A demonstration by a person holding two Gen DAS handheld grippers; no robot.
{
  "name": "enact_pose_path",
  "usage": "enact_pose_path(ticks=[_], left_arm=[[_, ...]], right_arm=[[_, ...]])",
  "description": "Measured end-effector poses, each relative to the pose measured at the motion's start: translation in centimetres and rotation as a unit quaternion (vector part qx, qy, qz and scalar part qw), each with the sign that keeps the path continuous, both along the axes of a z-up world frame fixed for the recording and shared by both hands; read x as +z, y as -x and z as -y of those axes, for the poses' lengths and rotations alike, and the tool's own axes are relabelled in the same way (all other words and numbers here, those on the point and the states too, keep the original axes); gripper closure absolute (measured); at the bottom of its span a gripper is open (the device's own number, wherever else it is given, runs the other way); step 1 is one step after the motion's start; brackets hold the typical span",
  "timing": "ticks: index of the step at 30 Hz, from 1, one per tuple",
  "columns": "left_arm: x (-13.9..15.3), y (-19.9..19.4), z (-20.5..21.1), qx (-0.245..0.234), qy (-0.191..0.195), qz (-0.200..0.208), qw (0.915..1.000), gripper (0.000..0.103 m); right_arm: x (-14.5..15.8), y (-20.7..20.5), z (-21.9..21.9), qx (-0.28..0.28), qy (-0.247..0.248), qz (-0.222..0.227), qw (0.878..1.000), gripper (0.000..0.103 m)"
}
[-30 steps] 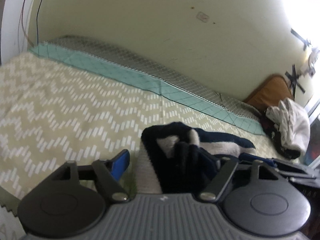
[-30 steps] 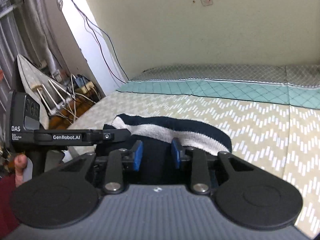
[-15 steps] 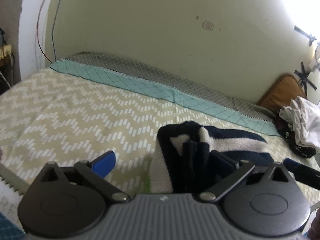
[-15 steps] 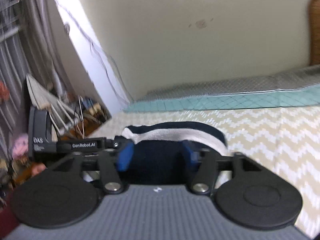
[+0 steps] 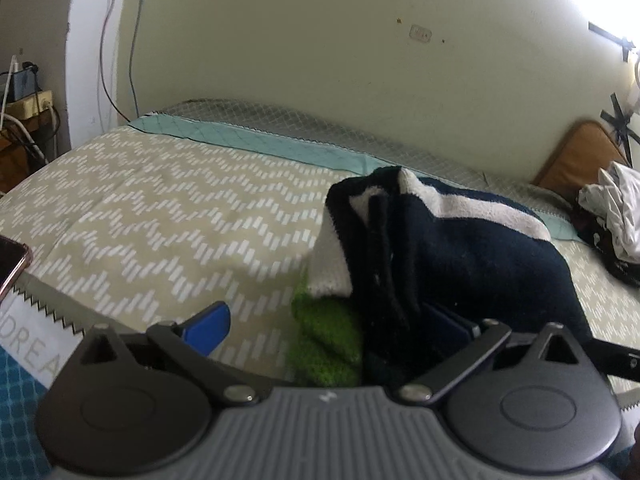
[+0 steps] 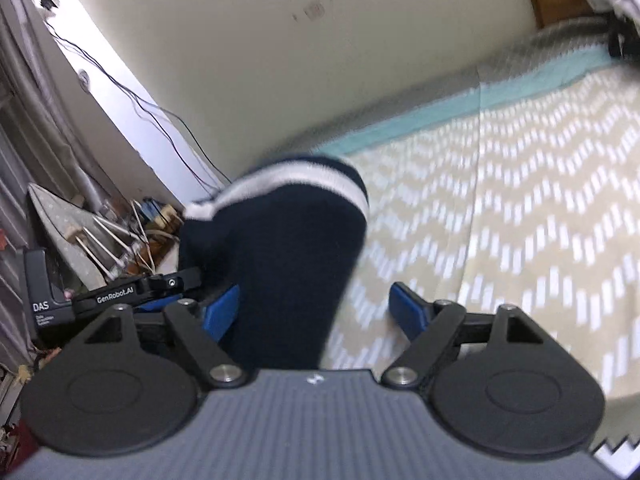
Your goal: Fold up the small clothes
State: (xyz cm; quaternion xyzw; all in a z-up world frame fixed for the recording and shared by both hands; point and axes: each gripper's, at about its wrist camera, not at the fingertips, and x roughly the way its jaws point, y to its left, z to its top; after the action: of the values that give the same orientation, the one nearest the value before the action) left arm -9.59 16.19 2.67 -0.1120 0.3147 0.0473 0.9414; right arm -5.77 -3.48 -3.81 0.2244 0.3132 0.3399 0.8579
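Chevron bedspread [image 5: 160,216], teal sheet strip [image 5: 280,148], cream wall [image 5: 320,60]

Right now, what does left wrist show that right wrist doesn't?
Left wrist only: a green patch under the navy striped garment, and the garment's bunched folds. Right wrist only: the left gripper's body and an ironing board off the bed. Both: the garment, the chevron bedspread, the white clothes pile, wall cables, both grippers wide open, right gripper, left gripper.
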Motion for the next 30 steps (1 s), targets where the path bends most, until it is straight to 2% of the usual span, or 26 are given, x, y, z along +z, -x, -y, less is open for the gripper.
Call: enact_pose_path(ticks=[3, 9, 13, 16, 20, 26, 30], left_arm=[[-0.6, 0.8, 0.4, 0.011, -0.013, 0.026, 0.9995, 0.000], [-0.3, 1.3, 2.6, 0.024, -0.086, 0.042, 0.9951, 0.000], [-0.1, 1.5, 3.6, 0.031, -0.115, 0.048, 0.9917, 0.000], [-0.1, 1.6, 3.7, 0.033, -0.113, 0.049, 0.9918, 0.000], [-0.1, 1.7, 3.6, 0.036, -0.109, 0.048, 0.9922, 0.000], [-0.1, 1.8, 4.0, 0.042, -0.118, 0.048, 0.9909, 0.000], [-0.1, 1.7, 3.7, 0.043, -0.107, 0.043, 0.9924, 0.000]], right_arm=[[-0.1, 0.0, 0.3, 0.001, -0.013, -0.003, 1.000, 0.017], [-0.1, 0.5, 0.9, 0.004, -0.016, 0.010, 1.000, 0.015], [-0.1, 0.5, 0.9, 0.006, -0.015, 0.013, 1.000, 0.014], [-0.1, 0.5, 0.7, 0.010, -0.013, 0.016, 1.000, 0.012], [0.0, 0.3, 0.3, 0.041, -0.018, 0.017, 0.999, 0.000], [0.1, 0.0, 0.5, 0.050, -0.020, 0.012, 0.998, 0.000], [0.1, 0.0, 0.7, 0.055, -0.022, 0.012, 0.998, 0.000]])
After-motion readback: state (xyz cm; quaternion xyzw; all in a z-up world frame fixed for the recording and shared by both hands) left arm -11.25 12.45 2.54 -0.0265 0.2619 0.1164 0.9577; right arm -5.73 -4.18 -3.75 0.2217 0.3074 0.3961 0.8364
